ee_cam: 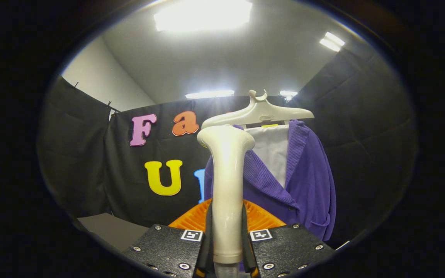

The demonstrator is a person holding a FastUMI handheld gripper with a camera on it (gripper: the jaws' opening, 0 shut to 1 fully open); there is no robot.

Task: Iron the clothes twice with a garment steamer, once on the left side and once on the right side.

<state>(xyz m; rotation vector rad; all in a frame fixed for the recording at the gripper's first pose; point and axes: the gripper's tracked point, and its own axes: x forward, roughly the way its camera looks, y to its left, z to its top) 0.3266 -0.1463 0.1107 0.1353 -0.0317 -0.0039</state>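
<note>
The tongs [227, 247] are gripping the steamer [227, 185] by its handle, both fingers pressing on it, its head rising upright ahead. Just beyond, the purple cardigan [307, 181] is hanging on a hanger [259, 112]. To steam well, the head should probably be tipping toward the cloth and gliding slowly down one side, staying near it. Counting: one steamer, one cardigan, one hanger, one orange base [261, 218] behind the handle.

No readable text apart from the wall letters; the two black gripper fingers [311, 247] each carry a small square black-and-white coded marker [192, 235], without words or numbers.
</note>
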